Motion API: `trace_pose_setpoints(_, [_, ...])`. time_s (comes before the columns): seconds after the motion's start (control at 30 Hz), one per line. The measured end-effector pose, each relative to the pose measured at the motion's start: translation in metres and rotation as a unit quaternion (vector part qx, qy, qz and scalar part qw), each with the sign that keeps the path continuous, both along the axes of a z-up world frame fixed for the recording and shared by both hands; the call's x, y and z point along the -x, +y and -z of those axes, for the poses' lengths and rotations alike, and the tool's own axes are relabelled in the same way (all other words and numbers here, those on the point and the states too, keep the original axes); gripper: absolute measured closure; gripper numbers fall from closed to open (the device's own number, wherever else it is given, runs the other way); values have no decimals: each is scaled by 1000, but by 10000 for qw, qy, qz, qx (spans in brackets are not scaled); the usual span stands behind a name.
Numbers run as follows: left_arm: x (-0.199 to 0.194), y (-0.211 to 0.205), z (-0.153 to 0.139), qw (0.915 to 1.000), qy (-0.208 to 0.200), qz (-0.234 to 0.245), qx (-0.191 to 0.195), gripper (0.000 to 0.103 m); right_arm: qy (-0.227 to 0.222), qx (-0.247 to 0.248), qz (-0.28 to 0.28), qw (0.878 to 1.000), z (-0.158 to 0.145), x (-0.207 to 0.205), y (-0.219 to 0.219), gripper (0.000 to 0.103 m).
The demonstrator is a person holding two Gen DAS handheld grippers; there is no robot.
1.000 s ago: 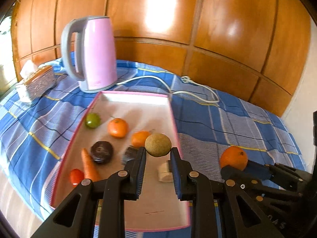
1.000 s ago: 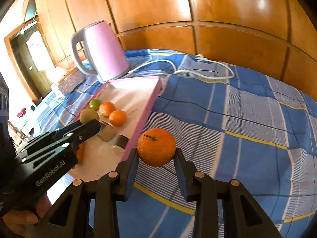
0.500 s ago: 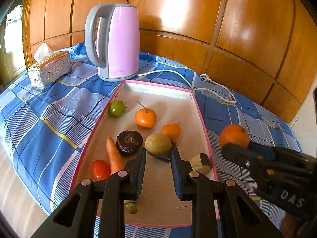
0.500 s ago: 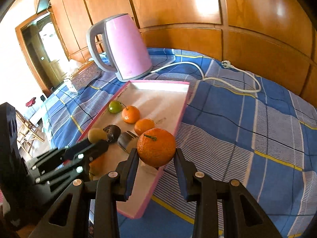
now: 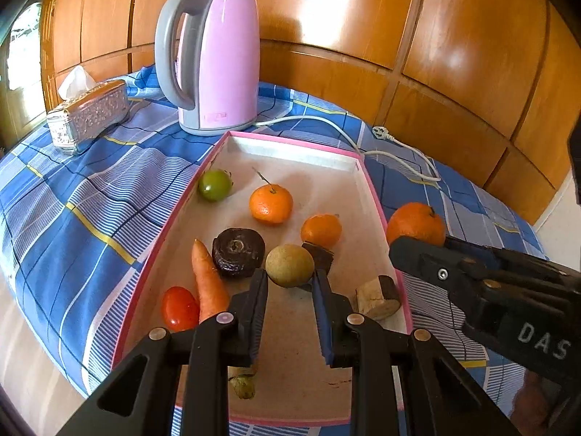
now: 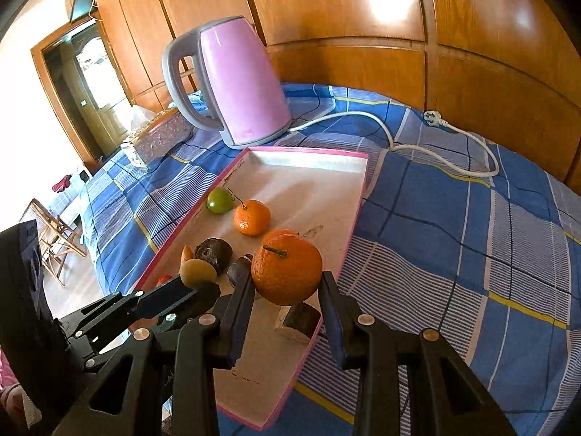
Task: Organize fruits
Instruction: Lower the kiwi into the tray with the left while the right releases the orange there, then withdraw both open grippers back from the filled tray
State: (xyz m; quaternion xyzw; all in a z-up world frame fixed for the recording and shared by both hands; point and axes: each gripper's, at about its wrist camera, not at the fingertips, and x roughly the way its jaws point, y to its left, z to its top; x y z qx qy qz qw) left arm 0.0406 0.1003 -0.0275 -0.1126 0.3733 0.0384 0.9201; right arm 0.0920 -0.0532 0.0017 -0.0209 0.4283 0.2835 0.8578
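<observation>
Both grippers carry a fruit over the pink-rimmed tray [image 5: 370, 185] on the blue checked cloth [image 5: 90, 196].

The tray holds a green fruit [image 5: 214, 185], two small oranges [image 5: 271, 204] [image 5: 321, 230], a dark wrinkled fruit [image 5: 238, 252], a carrot [image 5: 207, 283], a red tomato [image 5: 179, 308], a cut chunk with pale flesh and brown skin [image 5: 377, 297], a dark piece [image 5: 319, 254] and, near the front edge, a small greenish thing I cannot identify [image 5: 244, 387]. The left gripper [image 5: 290, 283] pinches a round, dull tan-green fruit [image 5: 289, 265] at its fingertips, above the tray's middle. The right gripper [image 6: 287, 290] clamps a large orange [image 6: 287, 268] with a short stem, bright and dimpled, held over the tray's right edge. A pink kettle [image 5: 214, 61] and a tissue box [image 5: 89, 116] stand beyond the tray.
</observation>
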Motion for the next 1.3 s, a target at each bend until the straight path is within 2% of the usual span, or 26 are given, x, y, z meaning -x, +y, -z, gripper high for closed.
trace_pose_setpoints(0.27, [-6,3,7,9999,102,-10,-5,78,44,-26,-8,10000,4,-8,2,66])
trace_pose_setpoints(0.57, [-12,8,16,9997,233,-74,3,77,319,12,-53,9995,18,-21,10,66])
trace_pose_setpoints(0.73, [-12,10,13,9998,186,-120,-21,71,392,43,-107,9992,25,-23,16,64])
trace_pose_setpoints(1.13, [4,19,-5,9992,-89,-379,-97,54,201,-123,-18,9997,10,-7,12,62])
trace_pose_setpoints(1.3, [16,19,-12,9984,-217,-464,-242,50,-26,-140,220,9997,1,8,4,53])
